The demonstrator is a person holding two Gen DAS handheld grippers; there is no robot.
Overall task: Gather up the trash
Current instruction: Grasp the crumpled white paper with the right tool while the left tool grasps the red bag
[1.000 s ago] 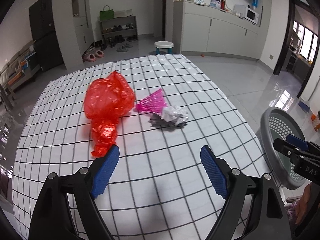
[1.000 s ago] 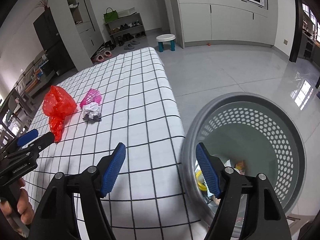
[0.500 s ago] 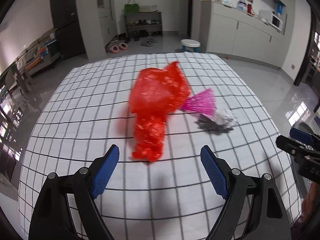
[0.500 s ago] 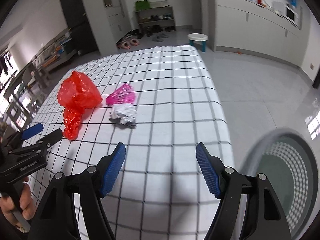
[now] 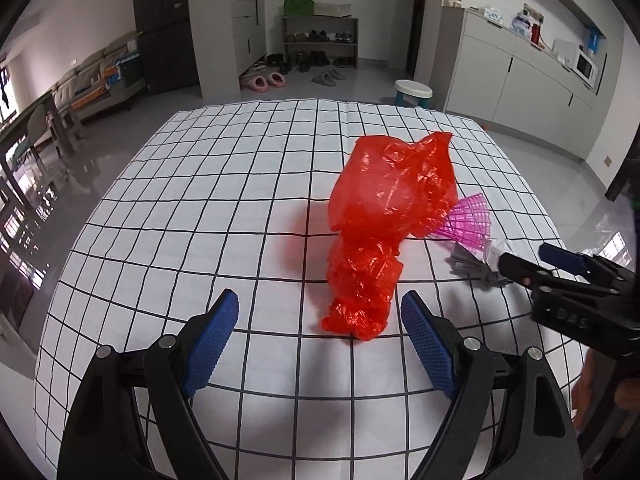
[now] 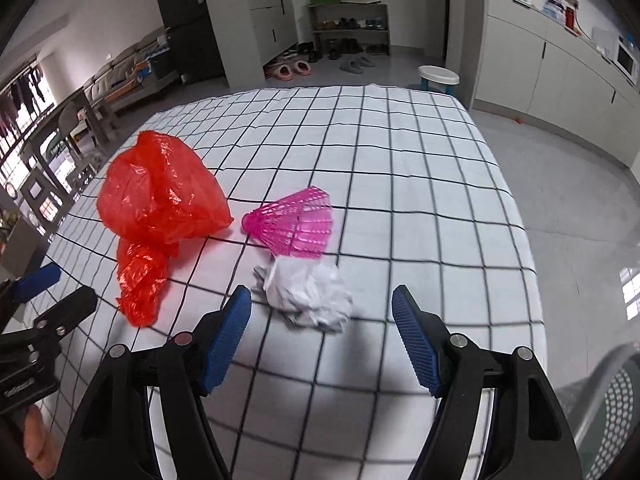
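A crumpled red plastic bag [image 5: 384,220] lies on the checked tablecloth [image 5: 200,208], just ahead of my open left gripper [image 5: 320,340], its near end between the fingertips' line. Beside it lies a pink shuttlecock [image 6: 296,222] and a white crumpled paper ball [image 6: 308,296]. My right gripper [image 6: 320,332] stands open right before the paper ball, with nothing between its blue pads. In the left wrist view the right gripper [image 5: 560,268] hides most of the paper ball; the shuttlecock [image 5: 468,220] peeks out behind the bag. The red bag [image 6: 160,200] is left of the shuttlecock in the right wrist view.
A grey perforated basket [image 6: 612,396] stands on the floor off the table's right edge. A small white stool [image 5: 414,90] sits beyond the far edge. Cabinets [image 5: 532,80] line the right wall, a shoe rack [image 5: 320,40] the back. The left gripper [image 6: 40,320] shows at lower left.
Both grippers have swung left over the table. The red bag now lies before the left gripper, the paper ball before the right one, and the basket has slid to the frame's corner.
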